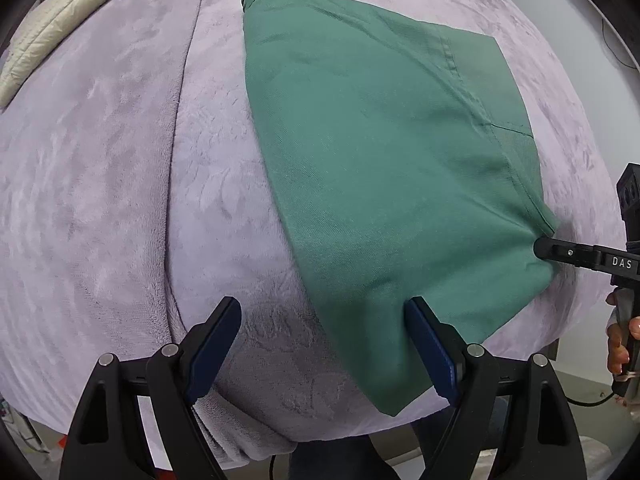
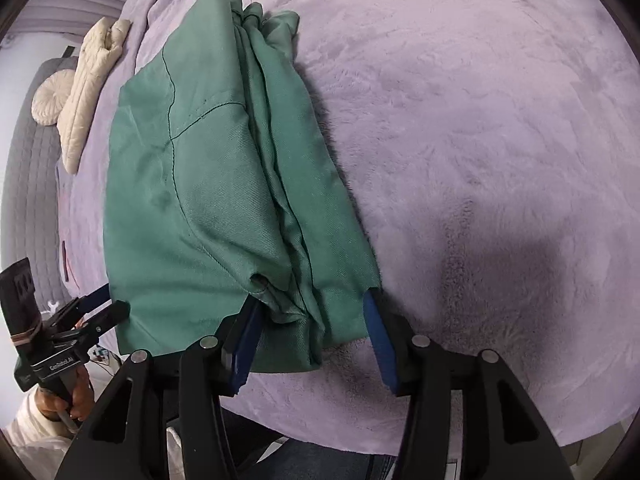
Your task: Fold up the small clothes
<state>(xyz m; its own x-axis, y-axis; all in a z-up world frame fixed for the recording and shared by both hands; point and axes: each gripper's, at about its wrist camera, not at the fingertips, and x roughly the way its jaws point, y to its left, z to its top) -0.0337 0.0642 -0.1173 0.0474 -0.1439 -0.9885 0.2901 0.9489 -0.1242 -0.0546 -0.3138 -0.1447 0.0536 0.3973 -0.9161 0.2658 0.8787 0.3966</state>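
A green garment (image 1: 384,168) lies folded on a lilac fleece blanket (image 1: 100,200), its long side bunched into pleats (image 2: 280,184) in the right wrist view. My left gripper (image 1: 324,324) points down and is open. Its right finger (image 1: 430,348) rests over the garment's near-left corner, its left finger over bare blanket. My right gripper (image 2: 314,324) is open at the near-right corner. Loose folds of the green garment (image 2: 192,184) lie between its blue pads (image 2: 380,344), unpinched. Each gripper shows in the other's view: the right gripper (image 1: 548,248), the left gripper (image 2: 100,312).
A cream quilted jacket (image 1: 72,12) lies at the blanket's far side, beside a round cream cushion (image 2: 50,98) and a grey quilted surface (image 2: 28,184). The bed's near edge runs just under both grippers. A person's hands (image 2: 64,400) hold the handles.
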